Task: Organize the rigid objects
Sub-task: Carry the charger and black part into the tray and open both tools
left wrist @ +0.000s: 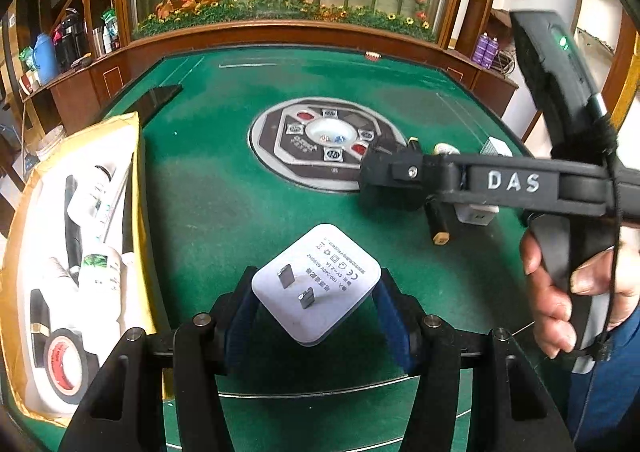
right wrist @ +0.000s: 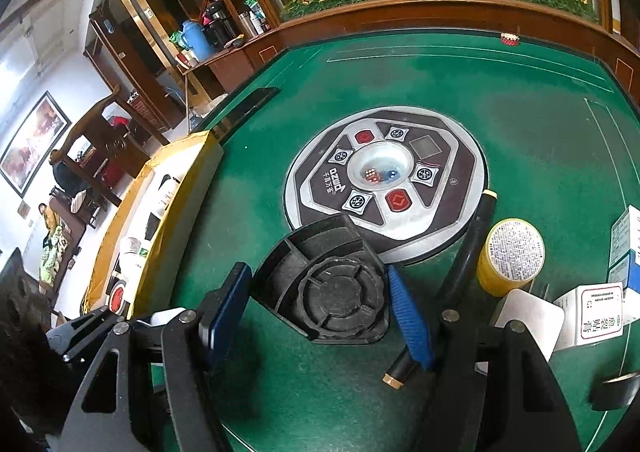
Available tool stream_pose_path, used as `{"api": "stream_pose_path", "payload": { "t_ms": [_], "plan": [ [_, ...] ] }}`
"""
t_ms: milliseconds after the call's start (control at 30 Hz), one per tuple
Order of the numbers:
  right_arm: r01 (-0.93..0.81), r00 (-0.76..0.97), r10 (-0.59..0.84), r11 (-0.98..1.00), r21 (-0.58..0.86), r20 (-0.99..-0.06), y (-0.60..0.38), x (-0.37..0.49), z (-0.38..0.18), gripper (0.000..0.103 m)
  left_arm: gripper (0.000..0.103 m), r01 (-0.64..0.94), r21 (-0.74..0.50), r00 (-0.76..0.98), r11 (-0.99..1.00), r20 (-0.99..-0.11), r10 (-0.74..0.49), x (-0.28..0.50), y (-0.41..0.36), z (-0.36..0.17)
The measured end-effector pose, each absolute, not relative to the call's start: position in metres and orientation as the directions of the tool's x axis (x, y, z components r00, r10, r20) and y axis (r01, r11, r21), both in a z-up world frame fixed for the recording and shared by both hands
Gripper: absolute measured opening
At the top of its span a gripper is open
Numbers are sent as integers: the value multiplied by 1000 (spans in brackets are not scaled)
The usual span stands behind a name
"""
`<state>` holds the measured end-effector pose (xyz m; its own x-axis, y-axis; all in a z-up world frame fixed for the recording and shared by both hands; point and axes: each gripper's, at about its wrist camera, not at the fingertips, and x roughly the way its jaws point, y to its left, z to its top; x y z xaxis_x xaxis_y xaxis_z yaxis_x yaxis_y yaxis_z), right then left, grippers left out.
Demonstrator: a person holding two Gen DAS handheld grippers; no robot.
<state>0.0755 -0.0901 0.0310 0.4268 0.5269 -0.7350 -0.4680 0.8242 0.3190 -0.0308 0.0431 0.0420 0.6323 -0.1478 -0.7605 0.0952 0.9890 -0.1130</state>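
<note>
- Our left gripper holds the white charger between its blue pads, above the green table.
- Our right gripper clamps the black plastic piece over the table.

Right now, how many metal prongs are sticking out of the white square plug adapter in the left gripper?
2: one prong nearer the adapter's left corner, the other near its middle. None look hidden.

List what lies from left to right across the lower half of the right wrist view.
Yellow box → black plastic piece between the right gripper's pads → black pen → yellow-sided jar → white carton.
</note>
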Motion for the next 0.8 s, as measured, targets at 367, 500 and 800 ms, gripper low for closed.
{"api": "stream_pose_path", "payload": {
  "t_ms": [367,500,800],
  "plan": [
    [-471,413,542,815,337,-732,-89,75,30,69,61,60,-150,682,987,-716,-150,-41,68,67],
    [-473,406,549,810,346,-731,-87,74,28,69,61,31,-164,704,986,-697,-138,-46,85,76],
    [-495,394,571,792,357,-721,-76,68,31,69,61,-86,-193,741,978,-669,-67,-56,145,83]
  ]
}}
